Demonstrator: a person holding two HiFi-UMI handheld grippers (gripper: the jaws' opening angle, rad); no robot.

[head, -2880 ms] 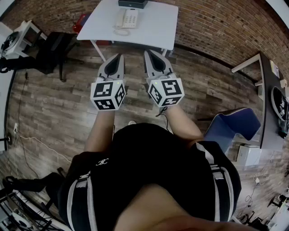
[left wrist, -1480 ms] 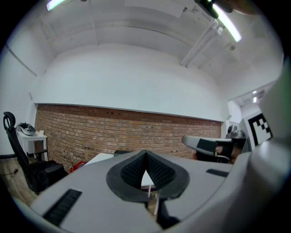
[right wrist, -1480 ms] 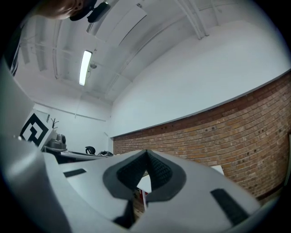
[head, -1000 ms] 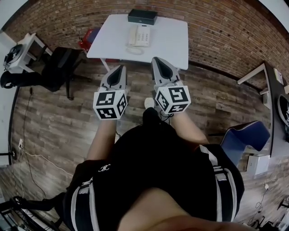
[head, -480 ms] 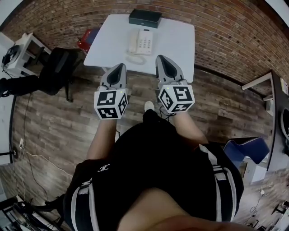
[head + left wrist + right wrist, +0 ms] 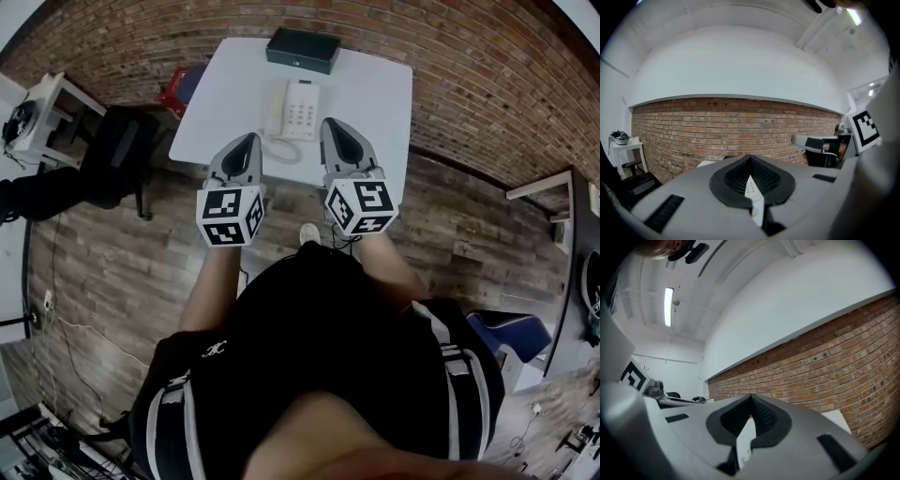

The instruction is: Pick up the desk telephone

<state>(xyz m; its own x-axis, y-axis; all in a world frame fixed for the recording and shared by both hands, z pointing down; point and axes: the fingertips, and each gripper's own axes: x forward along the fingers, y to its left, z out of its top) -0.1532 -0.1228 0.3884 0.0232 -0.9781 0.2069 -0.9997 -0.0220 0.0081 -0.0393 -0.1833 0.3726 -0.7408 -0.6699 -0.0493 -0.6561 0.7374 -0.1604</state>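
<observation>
The left gripper (image 6: 249, 141) and right gripper (image 6: 331, 124) each had fingers pressed together, empty. In their own views their bodies hid nearly all of the desk telephone (image 6: 292, 110). It lay just ahead, between them, on the worktop (image 6: 375, 89), its long axis toward the brick wall (image 6: 469, 75).

White table (image 6: 375, 103) carries a desk telephone (image 6: 296, 109) (cord coiled) and black box (image 6: 302, 50).

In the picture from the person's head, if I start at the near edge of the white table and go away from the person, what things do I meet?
coiled cord → desk telephone → dark box at the table's far edge → brick wall
</observation>
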